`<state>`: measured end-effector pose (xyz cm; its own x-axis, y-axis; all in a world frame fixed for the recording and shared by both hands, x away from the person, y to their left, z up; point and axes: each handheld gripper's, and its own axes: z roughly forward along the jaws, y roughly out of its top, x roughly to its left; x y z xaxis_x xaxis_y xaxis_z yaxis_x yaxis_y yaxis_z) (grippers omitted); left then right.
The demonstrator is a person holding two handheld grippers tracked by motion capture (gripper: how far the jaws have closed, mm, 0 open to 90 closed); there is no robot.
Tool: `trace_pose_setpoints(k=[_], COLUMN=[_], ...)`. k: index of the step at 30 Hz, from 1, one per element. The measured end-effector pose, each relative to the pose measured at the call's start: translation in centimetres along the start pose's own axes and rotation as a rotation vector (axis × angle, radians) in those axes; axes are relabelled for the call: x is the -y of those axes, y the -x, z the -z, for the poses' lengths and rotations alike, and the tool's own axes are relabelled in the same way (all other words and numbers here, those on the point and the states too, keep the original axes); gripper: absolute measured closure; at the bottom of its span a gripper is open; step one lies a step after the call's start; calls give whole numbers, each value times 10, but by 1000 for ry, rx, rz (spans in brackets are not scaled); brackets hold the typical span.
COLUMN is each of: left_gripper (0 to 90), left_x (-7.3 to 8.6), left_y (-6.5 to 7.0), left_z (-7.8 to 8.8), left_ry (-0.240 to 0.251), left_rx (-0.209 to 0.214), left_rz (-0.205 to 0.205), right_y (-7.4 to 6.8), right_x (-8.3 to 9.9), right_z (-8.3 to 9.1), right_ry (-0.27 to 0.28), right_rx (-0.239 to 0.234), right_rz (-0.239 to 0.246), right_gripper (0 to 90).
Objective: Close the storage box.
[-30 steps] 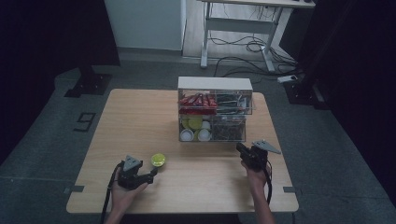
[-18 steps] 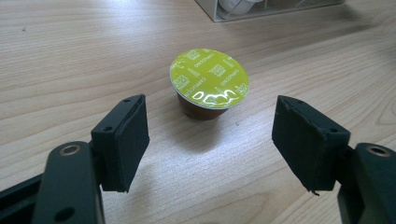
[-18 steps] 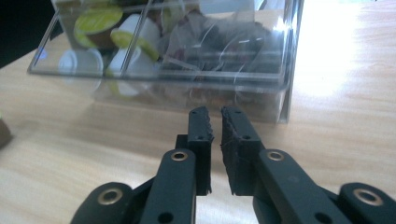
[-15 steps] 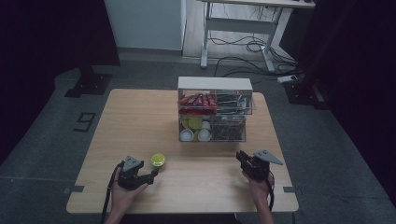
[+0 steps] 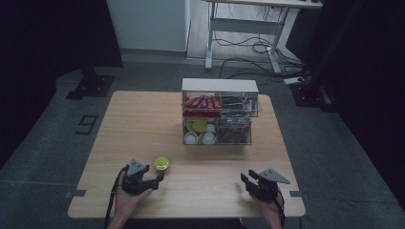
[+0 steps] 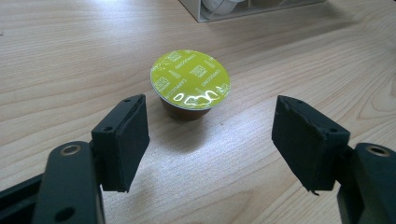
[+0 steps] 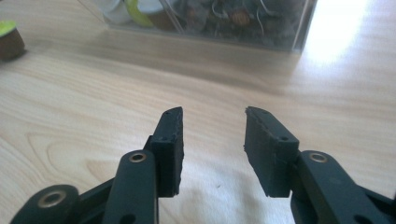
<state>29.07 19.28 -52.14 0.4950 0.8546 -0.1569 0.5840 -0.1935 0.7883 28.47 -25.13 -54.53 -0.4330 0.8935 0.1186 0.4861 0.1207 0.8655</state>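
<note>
On the near tabletop (image 5: 200,191), the left gripper (image 6: 210,135) holds its jaws wide just short of a green-lidded coffee capsule (image 6: 190,84); it should centre first, then close low. The right gripper (image 7: 212,140), jaws just opening, holds nothing. The high view adds the clear organiser (image 5: 217,119) beyond.
</note>
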Motion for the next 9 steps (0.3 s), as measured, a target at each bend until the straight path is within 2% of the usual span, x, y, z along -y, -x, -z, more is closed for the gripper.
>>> trace_pose_setpoints(k=[4,9], left_gripper=[277,277], left_x=[1,2], left_y=[0,1], left_z=[-3,-4], left_ry=[-9,-17], left_rx=[-3,-7], left_rz=[0,-6], right_y=[5,5], right_x=[2,1], right_z=[-2,-5], right_ry=[-11,-19], right_rx=[5,1], right_rz=[-22,-16], right_gripper=[555,544])
